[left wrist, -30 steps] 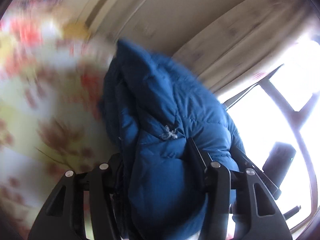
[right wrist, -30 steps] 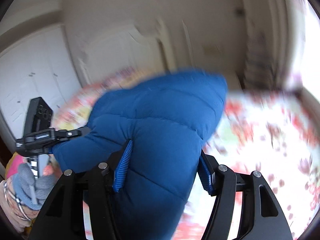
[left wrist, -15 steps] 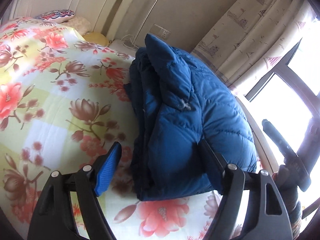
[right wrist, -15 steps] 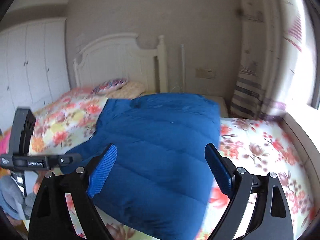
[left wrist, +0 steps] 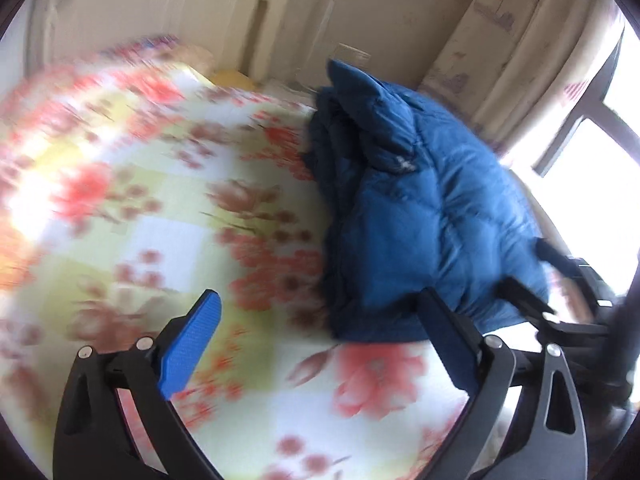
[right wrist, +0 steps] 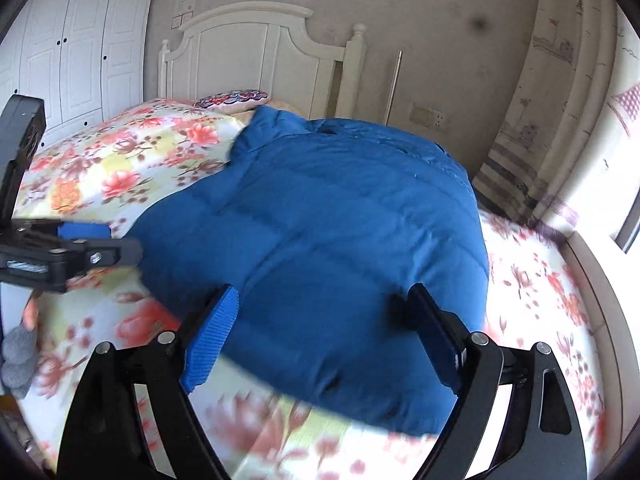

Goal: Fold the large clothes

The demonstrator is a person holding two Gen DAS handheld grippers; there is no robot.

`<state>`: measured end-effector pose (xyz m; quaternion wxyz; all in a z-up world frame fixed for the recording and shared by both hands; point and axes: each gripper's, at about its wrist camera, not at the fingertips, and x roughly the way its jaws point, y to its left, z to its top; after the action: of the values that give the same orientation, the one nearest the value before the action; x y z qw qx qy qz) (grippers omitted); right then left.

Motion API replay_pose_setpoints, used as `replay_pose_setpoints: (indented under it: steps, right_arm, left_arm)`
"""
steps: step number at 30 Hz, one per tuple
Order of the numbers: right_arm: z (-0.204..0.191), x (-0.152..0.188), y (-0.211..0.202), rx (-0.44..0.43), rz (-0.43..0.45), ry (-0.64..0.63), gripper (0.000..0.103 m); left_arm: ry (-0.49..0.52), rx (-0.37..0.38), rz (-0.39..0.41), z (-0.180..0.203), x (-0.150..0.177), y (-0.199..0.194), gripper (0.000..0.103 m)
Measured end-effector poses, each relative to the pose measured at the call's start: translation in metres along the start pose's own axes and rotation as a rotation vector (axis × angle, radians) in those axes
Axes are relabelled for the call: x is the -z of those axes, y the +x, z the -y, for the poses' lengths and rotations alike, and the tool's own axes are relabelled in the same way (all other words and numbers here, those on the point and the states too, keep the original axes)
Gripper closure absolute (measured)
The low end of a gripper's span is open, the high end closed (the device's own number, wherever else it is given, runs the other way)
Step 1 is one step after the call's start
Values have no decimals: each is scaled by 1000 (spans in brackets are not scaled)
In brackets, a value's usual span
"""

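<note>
1. My left tool (left wrist: 316,336) is spread wide and opening, its blue pad (left wrist: 190,346) out over the floral bedspread (left wrist: 160,240) with nothing between the fingers.
2. My right tool (right wrist: 320,336) also stands wide; its pads sit either side of the near end of the blue down jacket (right wrist: 340,240), but I can't see them pressing on it.
3. The jacket lies folded into a thick bundle on the bed, toward the window side, its far end near the headboard (right wrist: 248,44).
4. Only the left view shows the bundle's edge: stacked layers along its side (left wrist: 332,184) and a small pale mark on the top panel (left wrist: 404,166).
5. Only the right view shows the broad quilted top, the white wardrobe doors (right wrist: 80,40), a patterned pillow (right wrist: 232,98) by the headboard, and my left tool from the side (right wrist: 72,252) just beside the jacket's corner.
6. The left view catches the window (left wrist: 592,184) and my right tool (left wrist: 568,300) at the jacket's far corner, dark and smeared.
7. The left picture is heavily blurred, so the bedspread pattern and whether the right tool touches the cloth there are hard to make out.
8. At the right view's lower left a bit of my hand and a grey sleeve (right wrist: 18,356) show, cut off by the rim.
9. The jacket's near edge (right wrist: 360,412) is blurred and partly hidden behind my right fingers.
</note>
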<state>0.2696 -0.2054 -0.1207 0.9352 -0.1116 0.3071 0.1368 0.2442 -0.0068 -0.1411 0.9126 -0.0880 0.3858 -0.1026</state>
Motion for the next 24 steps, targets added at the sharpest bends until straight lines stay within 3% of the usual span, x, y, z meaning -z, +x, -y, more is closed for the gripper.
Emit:
replay_pose_setpoints:
  steps: [1, 4, 10, 13, 15, 18, 24]
  right_arm:
    - [1, 5, -9, -26, -10, 0, 18]
    - [-5, 15, -52, -85, 24, -2, 16]
    - [17, 13, -164, -44, 257, 126, 11]
    - [24, 10, -202, -2, 343, 176, 11]
    - [24, 11, -208, 48, 342, 197, 11]
    - [22, 21, -196, 115, 296, 219, 11]
    - [15, 42, -159, 74, 183, 259, 11]
  left_arm:
    - [31, -67, 24, 5, 0, -14, 5]
    - [94, -160, 115, 18, -4, -53, 2]
    - [136, -297, 437, 61, -9, -167, 2]
    - [182, -341, 529, 83, 1, -194, 2]
    - [222, -327, 538, 95, 9, -198, 2]
    - [241, -283, 486, 104, 19, -189, 2]
    - [249, -280, 353, 105, 31, -146, 2]
